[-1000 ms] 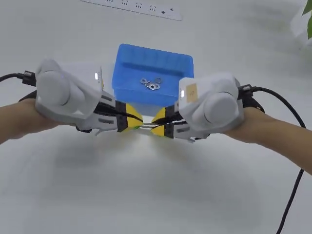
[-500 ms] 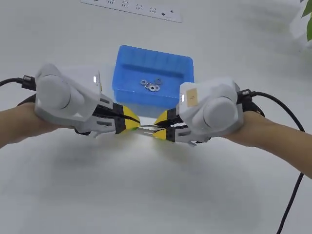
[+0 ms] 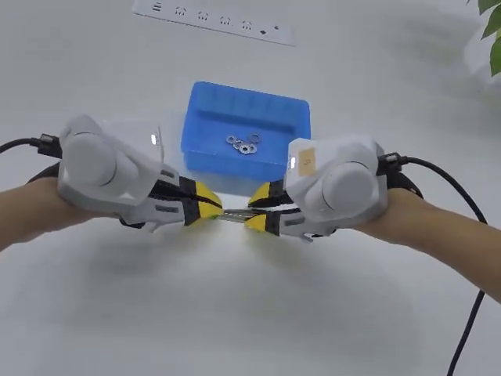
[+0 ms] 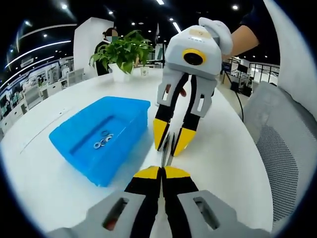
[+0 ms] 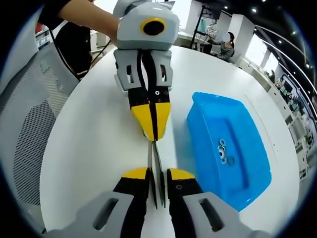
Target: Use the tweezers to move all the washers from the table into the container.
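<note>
Nearest the person, over the white table, the two grippers meet nose to nose, with the tweezers bridging the short gap between them. Of the pair, the left gripper has its jaws pressed together on one end of the tweezers. The right gripper has its jaws apart, one on each side of the tweezers' two arms. Its own view shows a sliver of space on at least one side, so I judge that it is not gripping yet. Which end carries the points I cannot tell.

It looks like a hand-over or a re-grip. To do it well, the right jaws should close slowly across the flat outer faces of both arms, some way in from the end. Squeezing later would then bring the points together instead of twisting them. The left should hold firm and level until the right has a sure bite, then let go without pulling sideways. Thin steel between hard pads may swivel or spring out.

Just beyond the grippers sits the blue container, with a small cluster of washers on its floor. Farther back lies a power strip, and a plant shows at the far right corner.
</note>
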{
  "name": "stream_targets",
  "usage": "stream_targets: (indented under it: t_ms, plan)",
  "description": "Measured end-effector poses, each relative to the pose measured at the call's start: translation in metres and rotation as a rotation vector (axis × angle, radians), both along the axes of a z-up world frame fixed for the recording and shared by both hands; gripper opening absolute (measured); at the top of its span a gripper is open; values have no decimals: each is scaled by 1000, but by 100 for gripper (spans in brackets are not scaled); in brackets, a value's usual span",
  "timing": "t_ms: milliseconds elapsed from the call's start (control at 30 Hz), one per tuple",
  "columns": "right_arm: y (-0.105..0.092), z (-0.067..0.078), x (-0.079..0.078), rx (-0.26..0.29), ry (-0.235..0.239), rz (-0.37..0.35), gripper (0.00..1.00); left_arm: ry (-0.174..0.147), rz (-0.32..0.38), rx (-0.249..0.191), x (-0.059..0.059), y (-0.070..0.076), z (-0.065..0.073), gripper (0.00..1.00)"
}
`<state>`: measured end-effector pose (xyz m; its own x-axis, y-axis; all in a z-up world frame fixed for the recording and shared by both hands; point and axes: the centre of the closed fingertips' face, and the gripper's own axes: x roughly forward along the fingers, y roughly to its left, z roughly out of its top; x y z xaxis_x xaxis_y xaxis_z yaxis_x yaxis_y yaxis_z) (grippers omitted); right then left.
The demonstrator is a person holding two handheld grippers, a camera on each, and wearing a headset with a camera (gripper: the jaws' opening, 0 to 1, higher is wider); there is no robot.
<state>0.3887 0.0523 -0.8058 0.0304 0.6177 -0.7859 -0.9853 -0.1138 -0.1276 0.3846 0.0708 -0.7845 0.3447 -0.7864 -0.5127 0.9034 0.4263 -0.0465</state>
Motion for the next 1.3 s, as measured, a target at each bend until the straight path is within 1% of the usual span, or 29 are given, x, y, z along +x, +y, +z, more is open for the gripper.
stream_targets:
  t_ms: [33, 100, 133, 200, 233, 333, 367, 400, 433, 467, 500, 533, 567, 600, 667, 700, 767, 833, 867, 933, 967, 1033, 1067, 1100, 1133, 1200, 1233, 1267, 1300]
  plan:
    - [-1, 0, 1, 6, 5, -19, 17, -1, 8, -2, 0, 2, 1, 7]
    - [-5, 1, -1, -4, 10, -29, 20, 3, 26, -14, -1, 5, 6, 11]
    - [-6, 2, -1, -3, 9, -31, 20, -4, 37, -12, -3, 7, 8, 12]
    - [-6, 9, -6, 34, 17, -46, 20, -23, 59, -2, -5, 13, 12, 19]
    - [-7, 15, -9, 61, 32, -70, 20, -24, 64, -5, -7, 16, 13, 21]
    - [-14, 25, -13, 103, 28, -111, 21, -25, 100, -14, -14, 25, 19, 27]
    - [-15, 29, -13, 133, 43, -145, 21, -23, 113, -15, -16, 28, 20, 31]
    - [-16, 37, -14, 188, 100, -228, 22, -21, 125, -14, -20, 32, 23, 35]
    - [-19, 41, -14, 214, 138, -284, 22, -25, 133, -15, -23, 35, 25, 38]
    - [-23, 49, -11, 261, 163, -351, 22, -27, 152, -26, -27, 38, 30, 41]
    - [-24, 57, -8, 307, 160, -378, 22, -27, 163, -34, -30, 40, 33, 43]
    - [-27, 70, -5, 370, 155, -413, 23, -28, 175, -47, -33, 42, 38, 45]
    - [-30, 76, -3, 397, 150, -441, 25, -33, 179, -51, -36, 44, 41, 48]
    - [-37, 84, 0, 419, 124, -463, 27, -35, 183, -52, -40, 46, 45, 50]
    - [-45, 92, 3, 427, 83, -477, 32, -37, 192, -52, -44, 48, 49, 55]
    - [-51, 98, 4, 435, 71, -492, 34, -35, 198, -54, -46, 49, 52, 58]
    - [-59, 107, 2, 451, 57, -496, 40, -28, 195, -57, -53, 50, 58, 65]
    - [-66, 114, 0, 459, 35, -498, 47, -56, 192, -40, -57, 53, 66, 73]
    - [-69, 116, -1, 456, 26, -501, 52, -58, 193, -39, -58, 54, 67, 76]
    - [-75, 120, -5, 447, 5, -496, 56, -70, 201, -37, -61, 57, 74, 82]
    - [-77, 121, -7, 441, -9, -489, 58, -85, 210, -35, -61, 60, 79, 84]
    - [-80, 121, -11, 411, -54, -452, 61, -115, 238, -38, -58, 64, 87, 92]
    - [-80, 121, -15, 396, -76, -426, 65, -125, 253, -43, -57, 66, 91, 96]
    - [-79, 122, -21, 387, -81, -404, 69, -137, 272, -49, -56, 68, 95, 100]
    - [-78, 123, -25, 386, -85, -391, 73, -141, 274, -49, -57, 68, 98, 100]
    - [-74, 124, -34, 372, -93, -361, 86, -151, 280, -42, -59, 70, 102, 100]
    - [-73, 124, -39, 366, -81, -349, 94, -160, 280, -32, -59, 70, 104, 100]
    - [-73, 123, -43, 354, -87, -337, 97, -165, 277, -27, -60, 70, 106, 100]
    - [-73, 123, -45, 342, -99, -325, 98, -169, 272, -25, -62, 69, 108, 100]
